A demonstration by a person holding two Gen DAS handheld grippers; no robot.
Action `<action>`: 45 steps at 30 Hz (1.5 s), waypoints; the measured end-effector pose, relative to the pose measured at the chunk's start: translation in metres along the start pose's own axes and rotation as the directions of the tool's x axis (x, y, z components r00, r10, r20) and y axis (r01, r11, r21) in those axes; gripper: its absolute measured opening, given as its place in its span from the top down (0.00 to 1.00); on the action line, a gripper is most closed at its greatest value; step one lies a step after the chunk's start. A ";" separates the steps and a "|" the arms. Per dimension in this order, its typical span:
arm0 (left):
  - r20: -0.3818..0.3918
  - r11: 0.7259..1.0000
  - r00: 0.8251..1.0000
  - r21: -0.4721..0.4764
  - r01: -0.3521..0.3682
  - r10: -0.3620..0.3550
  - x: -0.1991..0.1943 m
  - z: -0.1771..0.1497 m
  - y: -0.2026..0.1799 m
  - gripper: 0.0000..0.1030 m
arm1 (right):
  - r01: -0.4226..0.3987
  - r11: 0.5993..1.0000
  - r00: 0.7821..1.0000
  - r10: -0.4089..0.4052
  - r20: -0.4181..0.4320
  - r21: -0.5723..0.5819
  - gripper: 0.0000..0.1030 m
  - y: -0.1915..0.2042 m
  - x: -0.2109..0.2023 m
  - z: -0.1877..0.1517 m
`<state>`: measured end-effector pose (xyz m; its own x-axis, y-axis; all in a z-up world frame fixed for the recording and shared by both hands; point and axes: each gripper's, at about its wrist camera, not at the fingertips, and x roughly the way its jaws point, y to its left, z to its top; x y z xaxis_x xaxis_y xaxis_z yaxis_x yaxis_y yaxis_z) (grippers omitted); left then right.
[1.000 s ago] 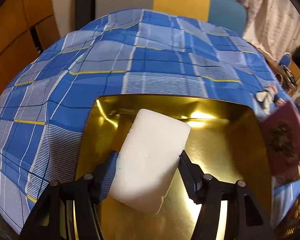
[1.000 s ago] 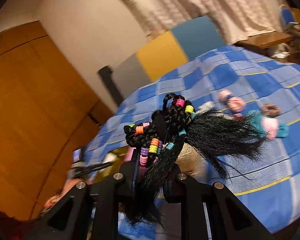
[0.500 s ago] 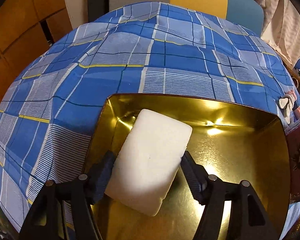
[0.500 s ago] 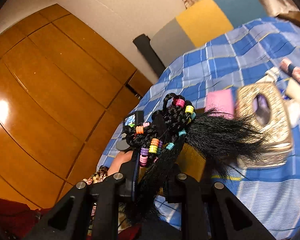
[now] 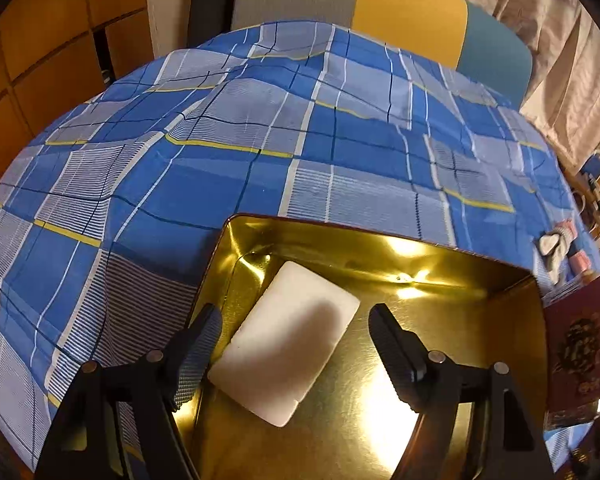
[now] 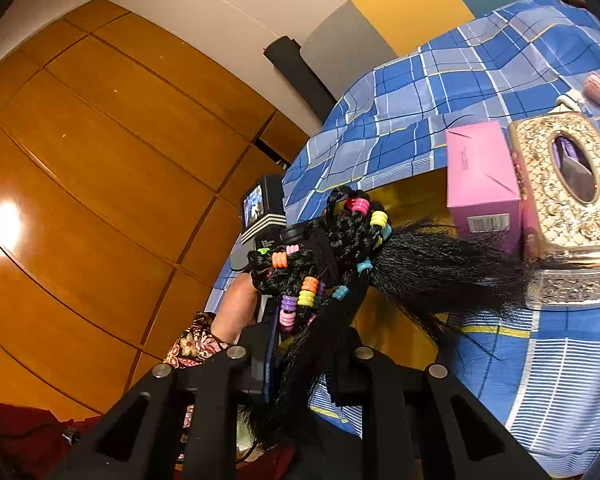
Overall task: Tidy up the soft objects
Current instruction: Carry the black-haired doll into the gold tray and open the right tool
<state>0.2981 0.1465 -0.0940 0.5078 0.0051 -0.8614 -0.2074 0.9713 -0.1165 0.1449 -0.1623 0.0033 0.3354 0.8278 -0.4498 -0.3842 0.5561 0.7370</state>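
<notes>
In the left wrist view a white soft block (image 5: pixel 288 340) lies flat on the floor of a shiny gold tin (image 5: pixel 460 344). My left gripper (image 5: pixel 296 344) is open above it, its fingers apart on either side and clear of the block. In the right wrist view my right gripper (image 6: pixel 304 360) is shut on a black braided hairpiece with coloured beads (image 6: pixel 340 264), held in the air above the gold tin (image 6: pixel 404 200). The loose black strands hang to the right.
A blue checked cloth (image 5: pixel 260 140) covers the table. A dark red lid (image 5: pixel 580 340) lies right of the tin. A pink box (image 6: pixel 480 184) and an ornate gold tissue box (image 6: pixel 568 192) stand nearby. Small soft items (image 5: pixel 556 244) lie at the far right.
My left gripper has opened and let go of the white block, which now rests in the tin. My right gripper has swung left with the hairpiece toward the tin.
</notes>
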 end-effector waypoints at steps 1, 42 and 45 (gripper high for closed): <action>0.026 1.000 1.000 -0.014 0.005 -0.005 -0.008 0.000 0.003 0.25 | -0.003 1.000 1.000 0.003 -0.002 0.001 0.81 0.001 0.002 0.000; 0.299 0.943 0.954 -0.322 0.089 0.012 -0.129 -0.106 0.103 0.25 | 0.251 0.935 0.966 -0.226 -0.125 0.251 0.70 -0.048 0.266 0.090; 0.297 0.940 0.955 -0.328 0.094 0.008 -0.129 -0.107 0.104 0.25 | 0.260 0.939 0.963 -0.237 -0.126 0.223 0.69 -0.045 0.263 0.091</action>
<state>0.1219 0.2216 -0.0479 0.7312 0.0835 -0.6770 -0.4214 0.8358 -0.3520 0.3283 0.0239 -0.1021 0.3063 0.6748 -0.6714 -0.0815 0.7213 0.6878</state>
